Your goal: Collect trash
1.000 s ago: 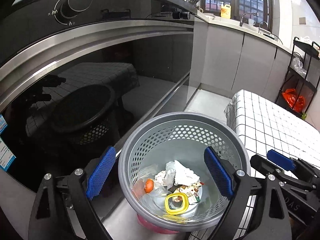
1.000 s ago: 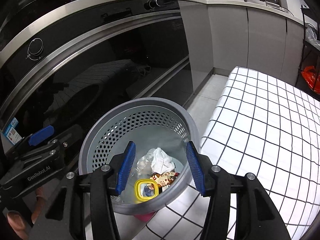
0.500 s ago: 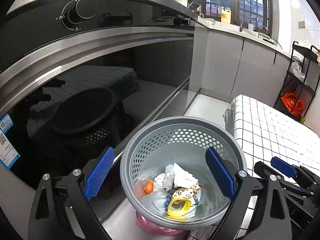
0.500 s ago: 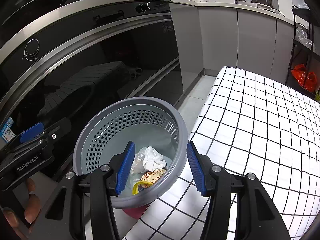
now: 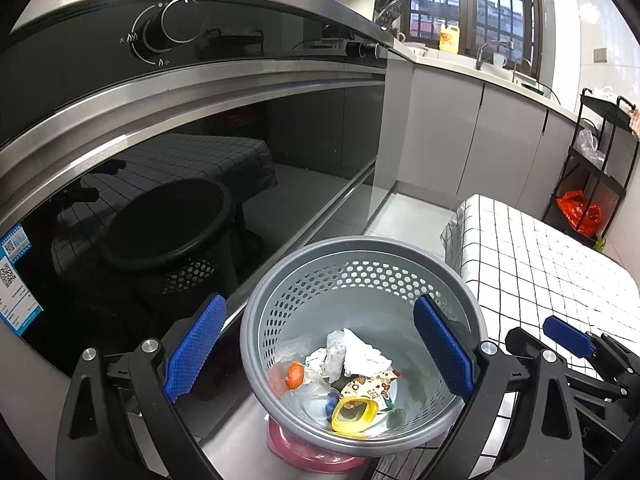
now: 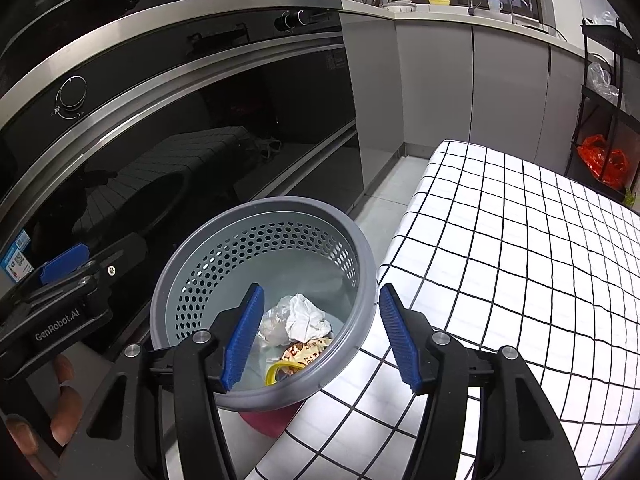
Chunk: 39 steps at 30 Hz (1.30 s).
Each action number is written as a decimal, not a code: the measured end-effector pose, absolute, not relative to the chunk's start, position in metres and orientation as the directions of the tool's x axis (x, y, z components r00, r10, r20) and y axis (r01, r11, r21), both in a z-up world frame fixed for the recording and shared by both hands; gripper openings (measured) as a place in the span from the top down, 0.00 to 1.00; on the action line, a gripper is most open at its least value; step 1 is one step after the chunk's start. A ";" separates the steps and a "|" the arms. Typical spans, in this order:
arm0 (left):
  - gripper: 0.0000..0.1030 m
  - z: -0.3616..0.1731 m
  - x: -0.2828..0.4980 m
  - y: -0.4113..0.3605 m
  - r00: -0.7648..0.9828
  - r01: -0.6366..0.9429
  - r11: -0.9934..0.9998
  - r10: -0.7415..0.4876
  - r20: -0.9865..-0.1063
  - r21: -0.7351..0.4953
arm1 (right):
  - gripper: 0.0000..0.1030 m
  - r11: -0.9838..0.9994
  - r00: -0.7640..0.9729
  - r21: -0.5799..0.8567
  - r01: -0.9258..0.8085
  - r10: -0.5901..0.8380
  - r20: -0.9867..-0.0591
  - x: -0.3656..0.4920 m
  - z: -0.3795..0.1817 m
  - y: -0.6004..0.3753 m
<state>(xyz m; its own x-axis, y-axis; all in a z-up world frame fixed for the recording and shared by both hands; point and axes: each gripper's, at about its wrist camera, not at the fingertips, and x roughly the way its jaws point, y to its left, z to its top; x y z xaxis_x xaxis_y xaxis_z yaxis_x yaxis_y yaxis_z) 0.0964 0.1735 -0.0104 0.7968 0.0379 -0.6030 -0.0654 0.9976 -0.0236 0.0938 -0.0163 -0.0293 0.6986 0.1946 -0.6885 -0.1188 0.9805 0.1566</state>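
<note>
A grey perforated waste basket (image 5: 360, 280) stands on the floor beside the table; it also shows in the right wrist view (image 6: 256, 248). Inside lie crumpled white paper (image 5: 364, 356), a yellow lid (image 5: 354, 414), a printed wrapper (image 5: 368, 386) and a clear bottle with an orange cap (image 5: 295, 374). The paper (image 6: 304, 318) and wrapper (image 6: 306, 352) show in the right view too. My left gripper (image 5: 318, 350) is open and empty above the basket. My right gripper (image 6: 320, 336) is open and empty over the basket's near rim.
A glossy black oven front (image 5: 160, 184) with a steel trim and knob (image 5: 176, 24) is to the left. A table with a white checked cloth (image 6: 520, 248) is to the right. A black rack with an orange bag (image 5: 580, 212) stands at the far right. Grey cabinets (image 6: 440, 84) are behind.
Both grippers have risen and drawn back from the basket, so it looks smaller and lower in both views. Both stay open and empty.
</note>
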 end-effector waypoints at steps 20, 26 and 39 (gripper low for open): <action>0.06 -0.010 0.092 0.170 0.801 -0.043 0.999 0.026 -0.598 -0.015 | 0.35 0.988 0.712 0.135 -0.081 0.152 -0.686 0.085 -0.030 -0.018; 0.06 -0.010 0.091 0.170 0.798 -0.045 0.999 0.027 -0.602 -0.014 | 0.35 0.988 0.713 0.133 -0.081 0.151 -0.684 0.085 -0.029 -0.018; 0.06 -0.011 0.096 0.173 0.787 -0.065 0.998 0.037 -0.616 -0.024 | 0.35 0.987 0.714 0.136 -0.081 0.153 -0.684 0.083 -0.030 -0.019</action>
